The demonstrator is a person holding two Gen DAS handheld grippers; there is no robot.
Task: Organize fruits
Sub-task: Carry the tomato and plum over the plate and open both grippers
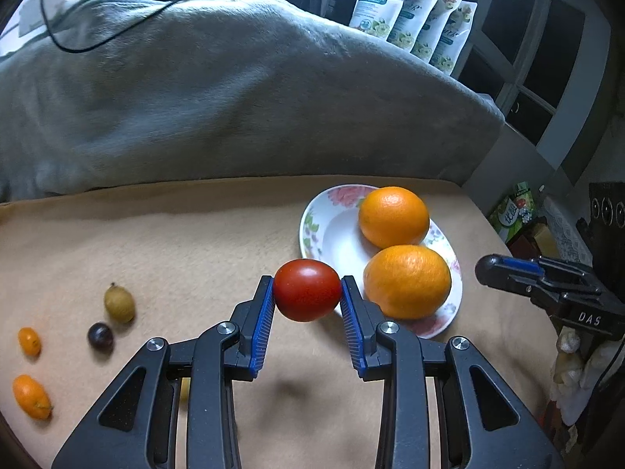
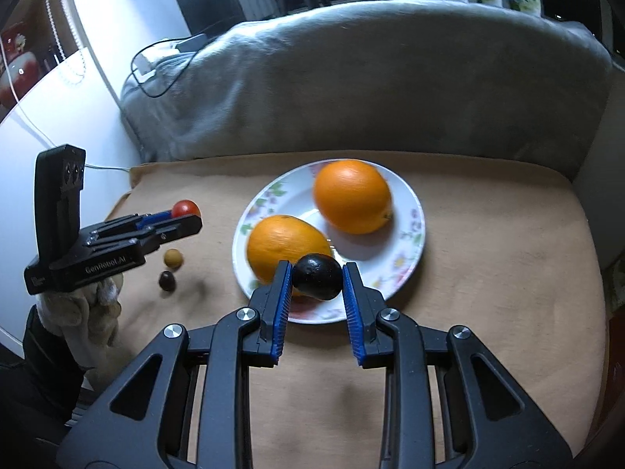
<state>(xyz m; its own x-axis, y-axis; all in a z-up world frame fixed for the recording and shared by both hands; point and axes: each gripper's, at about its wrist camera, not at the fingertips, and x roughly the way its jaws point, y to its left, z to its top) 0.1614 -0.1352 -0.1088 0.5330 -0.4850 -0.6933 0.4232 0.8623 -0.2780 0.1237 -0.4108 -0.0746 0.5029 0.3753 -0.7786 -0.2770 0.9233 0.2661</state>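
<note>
Holding a red tomato in my left hand-held gripper and a dark fruit in my right hand-held gripper, both lifted above the tan cloth; beyond them, two oranges sit on the floral plate.

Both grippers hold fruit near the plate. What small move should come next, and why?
Probably lower the right gripper and release its dark fruit onto the plate: it hangs above the rim beside two oranges, while the left gripper holds its tomato short of the plate.
</note>
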